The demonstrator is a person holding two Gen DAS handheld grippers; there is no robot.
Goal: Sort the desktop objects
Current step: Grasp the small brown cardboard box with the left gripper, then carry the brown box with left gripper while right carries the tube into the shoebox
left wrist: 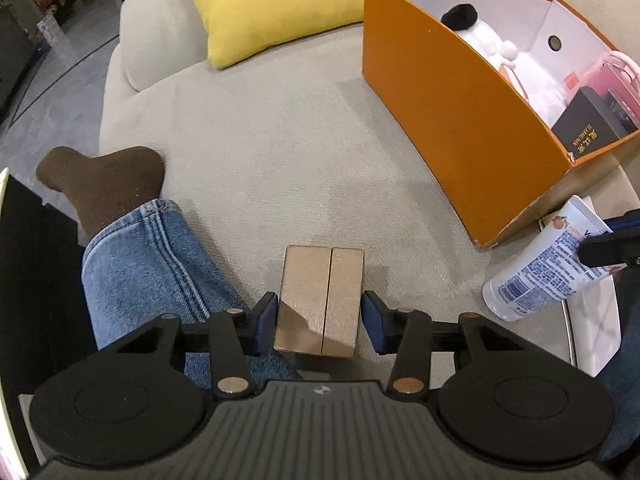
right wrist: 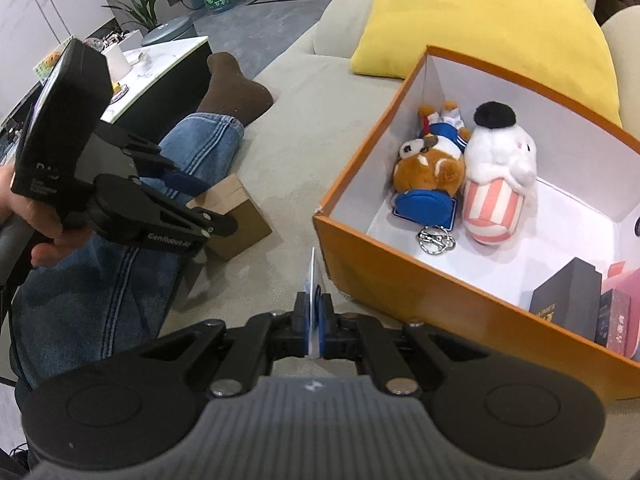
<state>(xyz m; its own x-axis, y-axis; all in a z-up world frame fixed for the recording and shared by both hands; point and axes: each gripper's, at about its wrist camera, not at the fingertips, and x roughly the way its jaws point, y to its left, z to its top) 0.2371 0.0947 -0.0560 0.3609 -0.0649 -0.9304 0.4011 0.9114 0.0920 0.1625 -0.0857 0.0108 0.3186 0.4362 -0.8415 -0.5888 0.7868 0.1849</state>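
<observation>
On the ribbed beige sofa [left wrist: 280, 152] we straddle a matte tan cardboard box [left wrist: 320, 300] with our left gripper [left wrist: 320, 320] fingers apart, not touching, while our right gripper [right wrist: 314, 330] fingers clamp a flattened white tube [left wrist: 548, 260] beside the glossy orange box [right wrist: 400, 280].

left gripper [left wrist: 319, 322]: jaws straddle tan box [left wrist: 320, 300], gaps visible | orange box [left wrist: 452, 128]: beyond, right

The orange box [left wrist: 452, 120] runs off the left wrist view's right edge; its wall hides most of the white plush [left wrist: 486, 46]. The tube's [left wrist: 548, 264] cap end is covered.
</observation>
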